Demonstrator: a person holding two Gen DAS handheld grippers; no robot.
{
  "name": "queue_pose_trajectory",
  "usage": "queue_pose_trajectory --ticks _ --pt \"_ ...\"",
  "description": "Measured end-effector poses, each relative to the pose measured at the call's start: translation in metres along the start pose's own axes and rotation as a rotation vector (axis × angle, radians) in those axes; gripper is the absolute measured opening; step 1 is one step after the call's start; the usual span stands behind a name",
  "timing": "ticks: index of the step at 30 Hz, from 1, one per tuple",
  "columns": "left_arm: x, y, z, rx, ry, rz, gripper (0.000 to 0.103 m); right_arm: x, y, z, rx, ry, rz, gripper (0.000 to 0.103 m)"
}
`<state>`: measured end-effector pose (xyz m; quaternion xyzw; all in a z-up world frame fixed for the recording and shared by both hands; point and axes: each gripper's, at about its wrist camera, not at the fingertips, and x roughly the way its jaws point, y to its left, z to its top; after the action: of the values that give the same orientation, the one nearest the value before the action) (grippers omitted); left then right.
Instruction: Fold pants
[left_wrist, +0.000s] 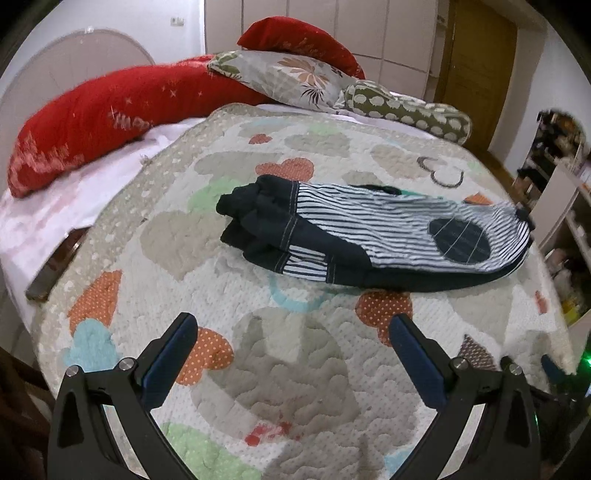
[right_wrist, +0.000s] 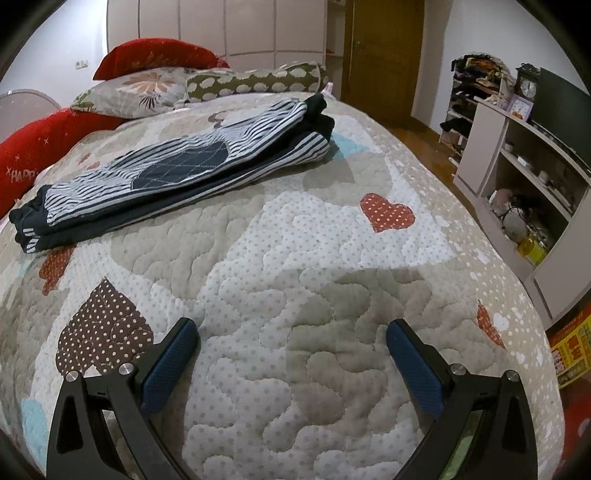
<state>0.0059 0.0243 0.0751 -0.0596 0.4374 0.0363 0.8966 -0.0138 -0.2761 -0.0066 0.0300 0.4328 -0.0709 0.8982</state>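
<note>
The striped navy and white pants (left_wrist: 365, 236) lie folded in a compact stack on the quilted bedspread (left_wrist: 295, 354), with a dark oval patch on top. In the right wrist view the same pants (right_wrist: 173, 166) rest at upper left on the bedspread (right_wrist: 314, 258). My left gripper (left_wrist: 293, 326) hovers open over the quilt, short of the pants, holding nothing. My right gripper (right_wrist: 293, 332) is also open and empty, well in front of the pants. The blue finger pads (right_wrist: 173, 362) stand wide apart.
Red pillows (left_wrist: 92, 122), a floral pillow (left_wrist: 291, 79) and a green dotted bolster (left_wrist: 410, 110) line the head of the bed. A shelf unit (right_wrist: 524, 177) with a clock and clutter stands to the right, beyond the bed edge. A wooden door (right_wrist: 384, 51) is behind.
</note>
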Motion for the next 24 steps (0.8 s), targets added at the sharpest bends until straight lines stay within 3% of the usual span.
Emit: queue_pose_trajectory --ticks 2,4,8,10,12,15,17,24 --pt "-0.002 0.018 0.007 -0.062 0.004 -0.041 0.103 -0.001 -0.001 0.007 -0.013 0.041 0.015 0.100" --pt "-0.001 0.036 0.016 -0.123 0.013 -0.090 0.103 -0.013 -0.004 0.028 -0.037 0.020 0.086 0.085" --pt "0.010 0.059 0.031 -0.258 0.067 -0.218 0.099 -0.029 -0.005 0.067 -0.059 -0.026 0.215 0.084" --pt "0.018 0.060 0.039 -0.286 0.094 -0.268 0.095 -0.020 -0.009 0.087 0.000 0.028 0.354 0.082" --pt "0.028 0.055 0.046 -0.288 0.120 -0.305 0.090 -0.003 -0.016 0.099 0.089 0.098 0.483 0.069" --pt "0.048 0.050 0.053 -0.312 0.185 -0.352 0.075 0.023 -0.026 0.108 0.243 0.176 0.624 0.055" --pt "0.064 0.047 0.055 -0.331 0.234 -0.384 0.064 0.034 -0.033 0.110 0.320 0.195 0.661 0.054" --pt "0.092 0.042 0.048 -0.377 0.297 -0.425 0.064 0.057 -0.038 0.116 0.412 0.231 0.675 0.054"
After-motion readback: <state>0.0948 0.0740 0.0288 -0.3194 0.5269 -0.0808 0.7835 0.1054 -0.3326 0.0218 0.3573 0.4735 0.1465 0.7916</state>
